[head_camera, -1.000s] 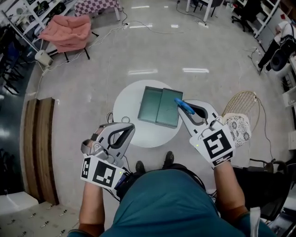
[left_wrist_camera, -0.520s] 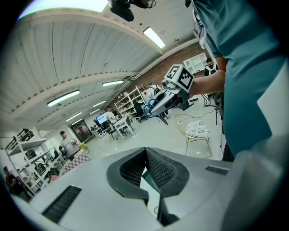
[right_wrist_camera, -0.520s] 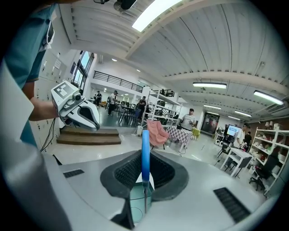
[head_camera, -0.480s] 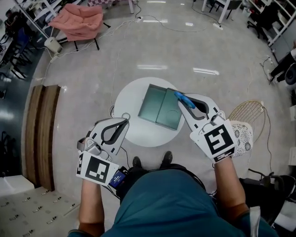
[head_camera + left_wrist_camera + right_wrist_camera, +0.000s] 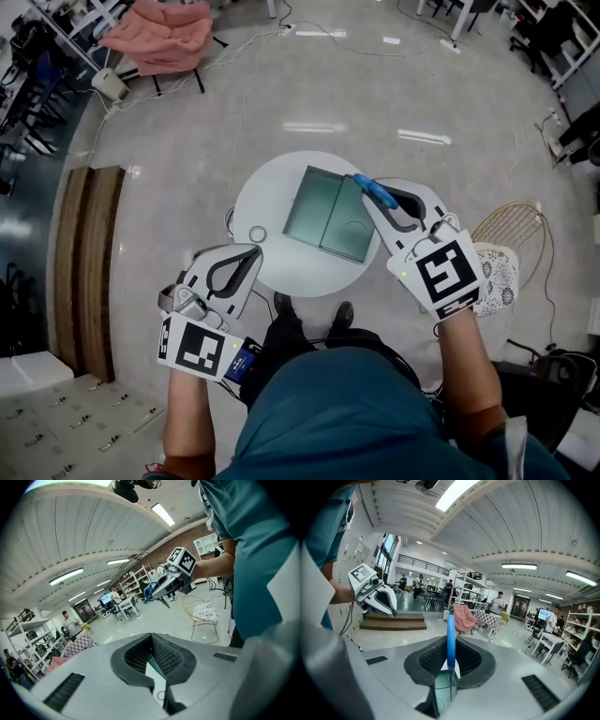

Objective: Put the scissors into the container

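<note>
Nearest the person, the left gripper [image 5: 249, 253] hangs at the table's near rim, its claw closed on nothing. The right gripper [image 5: 368, 197] is clamped narrow on the scissors [image 5: 450, 637], whose bright blue handle pokes past the tips while thin metal runs back between the pads. They hang over the right edge of the dark green container [image 5: 323, 211], a shallow two-part tray showing only its green floor, on the round white table [image 5: 272, 197].

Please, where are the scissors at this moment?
In the head view the scissors are right of centre, clamped in the right tongs, over the right edge of the green container on the round white table.
</note>
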The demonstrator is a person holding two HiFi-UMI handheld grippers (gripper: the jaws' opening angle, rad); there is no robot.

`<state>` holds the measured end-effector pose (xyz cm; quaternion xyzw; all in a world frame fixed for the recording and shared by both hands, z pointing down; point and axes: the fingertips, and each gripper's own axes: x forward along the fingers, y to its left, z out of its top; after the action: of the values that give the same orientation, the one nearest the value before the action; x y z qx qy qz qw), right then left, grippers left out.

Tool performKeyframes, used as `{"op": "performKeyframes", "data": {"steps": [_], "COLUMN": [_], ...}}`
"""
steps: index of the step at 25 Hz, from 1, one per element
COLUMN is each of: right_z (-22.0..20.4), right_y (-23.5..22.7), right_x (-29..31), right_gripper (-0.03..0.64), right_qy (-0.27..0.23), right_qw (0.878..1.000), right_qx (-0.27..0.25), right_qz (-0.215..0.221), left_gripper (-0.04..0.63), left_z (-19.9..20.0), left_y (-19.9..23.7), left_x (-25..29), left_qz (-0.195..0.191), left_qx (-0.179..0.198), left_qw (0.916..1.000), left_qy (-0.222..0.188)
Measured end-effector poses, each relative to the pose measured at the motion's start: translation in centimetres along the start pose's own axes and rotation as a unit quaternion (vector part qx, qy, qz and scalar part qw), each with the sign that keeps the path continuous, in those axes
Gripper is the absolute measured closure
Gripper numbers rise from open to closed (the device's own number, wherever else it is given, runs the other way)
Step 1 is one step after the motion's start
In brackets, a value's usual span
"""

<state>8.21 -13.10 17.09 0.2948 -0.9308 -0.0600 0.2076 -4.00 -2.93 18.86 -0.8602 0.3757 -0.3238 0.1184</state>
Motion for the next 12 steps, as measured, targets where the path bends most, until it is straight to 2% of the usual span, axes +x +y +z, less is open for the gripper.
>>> {"op": "performKeyframes", "data": {"steps": [7,12], "right_z": [-0.1,-1.0], "right_y": [-2.1,-2.3], "right_x": [3.1,5.4], "right_gripper": [0.554,0.554], "right_qy": [0.016,0.028], "right_qw": [0.999,0.998], "right_qx": [0.015,0.032], "right_qz": [-0.031,-0.041], "left_gripper": [0.578,0.578], "left_z": [-2.0,-3.3], "left_y": [4.0,5.3], "left_x": [3.1,5.2], "left_qz": [-0.028,-0.048], "left_qx": [0.004,0.008], "left_qw": [0.9995,0.9985], "left_qy": [-0.016,-0.024]}}
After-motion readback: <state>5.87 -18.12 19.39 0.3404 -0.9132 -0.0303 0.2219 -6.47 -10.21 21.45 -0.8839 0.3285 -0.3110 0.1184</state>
